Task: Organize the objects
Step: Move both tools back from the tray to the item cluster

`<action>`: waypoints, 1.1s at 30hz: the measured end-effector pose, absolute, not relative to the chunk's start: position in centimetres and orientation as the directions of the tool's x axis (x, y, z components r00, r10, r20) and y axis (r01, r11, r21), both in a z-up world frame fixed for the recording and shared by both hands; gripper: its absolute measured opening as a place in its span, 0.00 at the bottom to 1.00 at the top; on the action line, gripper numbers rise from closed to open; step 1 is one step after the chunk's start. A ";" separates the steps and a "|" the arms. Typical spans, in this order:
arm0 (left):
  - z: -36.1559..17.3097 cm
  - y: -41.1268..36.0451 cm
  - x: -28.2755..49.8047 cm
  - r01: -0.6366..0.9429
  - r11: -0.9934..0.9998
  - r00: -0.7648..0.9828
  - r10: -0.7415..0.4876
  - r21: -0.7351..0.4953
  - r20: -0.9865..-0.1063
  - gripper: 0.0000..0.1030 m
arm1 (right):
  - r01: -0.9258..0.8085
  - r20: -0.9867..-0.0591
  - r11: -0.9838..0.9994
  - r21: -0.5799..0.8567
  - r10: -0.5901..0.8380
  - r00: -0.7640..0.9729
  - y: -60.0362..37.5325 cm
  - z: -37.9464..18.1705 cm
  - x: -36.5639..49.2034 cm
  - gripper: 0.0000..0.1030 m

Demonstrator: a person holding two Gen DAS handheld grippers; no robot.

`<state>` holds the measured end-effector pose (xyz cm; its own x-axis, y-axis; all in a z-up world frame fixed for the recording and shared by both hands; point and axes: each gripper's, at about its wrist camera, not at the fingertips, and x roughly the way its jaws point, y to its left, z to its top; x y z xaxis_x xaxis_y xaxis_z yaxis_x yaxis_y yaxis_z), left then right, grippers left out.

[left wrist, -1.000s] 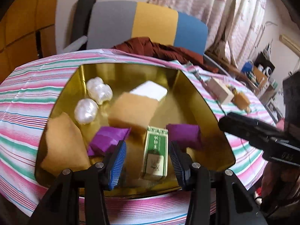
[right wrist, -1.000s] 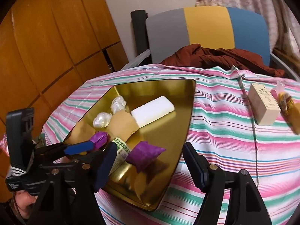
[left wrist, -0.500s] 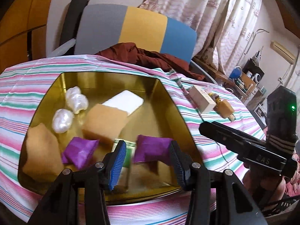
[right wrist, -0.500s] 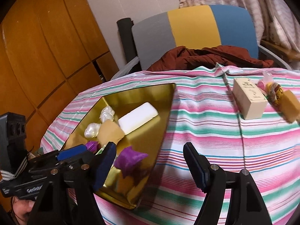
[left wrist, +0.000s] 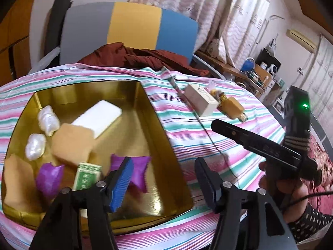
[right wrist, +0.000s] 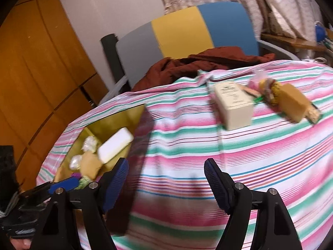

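Note:
A gold tray (left wrist: 143,112) on the striped cloth holds a white bar (left wrist: 100,114), pearly wrapped sweets (left wrist: 47,118), tan blocks (left wrist: 70,143), purple packets (left wrist: 139,170) and a green box (left wrist: 85,177). My left gripper (left wrist: 164,179) hangs over the tray's right edge, its jaws opening with nothing between them. My right gripper (right wrist: 166,177) is over bare cloth, open and opening slightly wider, empty. Beyond it lie a cream box (right wrist: 233,106), a yellow wrapped sweet (right wrist: 270,89) and a tan block (right wrist: 295,102). The tray (right wrist: 116,118) sits to its left.
A chair (left wrist: 133,27) with grey, yellow and blue panels stands behind the table, with a dark red cloth (left wrist: 141,56) draped on it. A thin cord (left wrist: 199,120) runs across the striped tablecloth (right wrist: 208,145). Wooden panelling (right wrist: 41,73) lies to the left, a cluttered shelf (left wrist: 260,73) to the right.
The left gripper has moved right, off the green box, and its jaws have spread wider. The right gripper has swung right across the cloth, nearer the cream box.

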<state>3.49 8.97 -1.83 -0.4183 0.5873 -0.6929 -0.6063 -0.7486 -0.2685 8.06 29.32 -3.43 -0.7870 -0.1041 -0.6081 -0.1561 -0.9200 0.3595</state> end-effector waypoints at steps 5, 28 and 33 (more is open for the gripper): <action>-1.4 11.2 3.7 -0.639 -0.722 -0.389 0.601 -0.265 -0.698 0.61 | -0.261 -0.627 -0.902 0.344 -0.014 -0.779 33.8 -4.4 8.8 0.74; -1.3 16.3 5.1 -0.704 -0.672 -0.323 0.591 -0.230 -0.739 0.61 | -0.352 -0.689 -0.916 0.194 0.128 -0.714 47.0 -5.5 4.2 0.78; -1.6 16.6 4.8 -0.698 -0.673 -0.310 0.592 -0.245 -0.744 0.61 | -0.324 -0.636 -0.934 0.152 0.158 -0.755 45.8 -4.7 6.5 0.83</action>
<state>4.75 16.59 -1.61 -0.3099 0.5921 -0.7439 -0.6983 -0.6727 -0.2446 6.47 45.77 -4.71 -0.7550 0.1580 -0.6364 -0.3239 -0.9338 0.1523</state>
